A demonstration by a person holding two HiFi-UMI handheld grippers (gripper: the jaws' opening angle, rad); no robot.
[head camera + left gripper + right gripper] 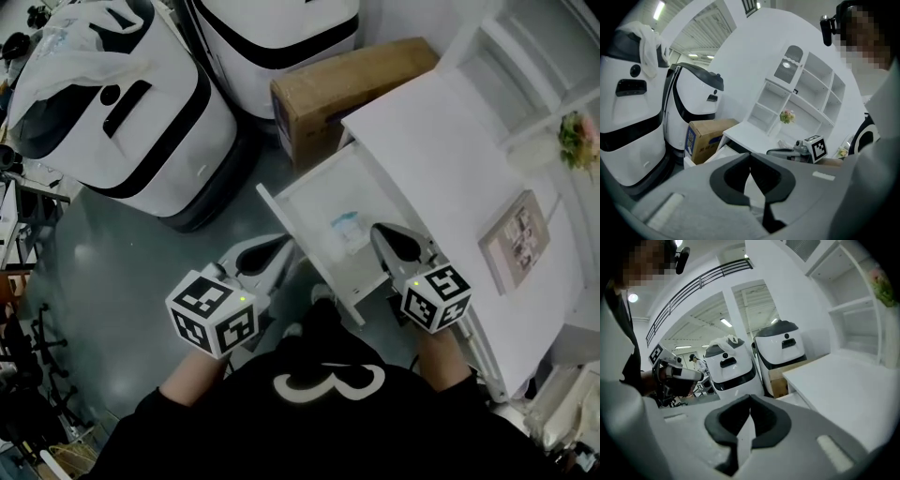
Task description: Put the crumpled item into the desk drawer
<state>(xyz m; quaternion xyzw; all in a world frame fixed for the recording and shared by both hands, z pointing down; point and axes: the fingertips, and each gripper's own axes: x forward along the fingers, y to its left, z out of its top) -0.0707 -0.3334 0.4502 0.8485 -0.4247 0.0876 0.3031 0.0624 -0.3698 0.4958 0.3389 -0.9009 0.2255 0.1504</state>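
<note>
The white desk [450,159] has its drawer [309,202] pulled out. A crumpled white and pale blue item [347,228] lies on the drawer floor. My right gripper [378,230] hovers over the drawer's near right part, its tip just right of the item, jaws shut and empty; in its own view the pads meet [750,401]. My left gripper [286,242] hangs outside the drawer, by its front left corner. Its jaws also stand together with nothing in them [750,159].
A cardboard box [347,89] stands on the floor behind the drawer. Two large white-and-black machines [122,103] [272,37] stand to the left. On the desk sit a framed picture [516,239], a shelf unit and small flowers [579,139].
</note>
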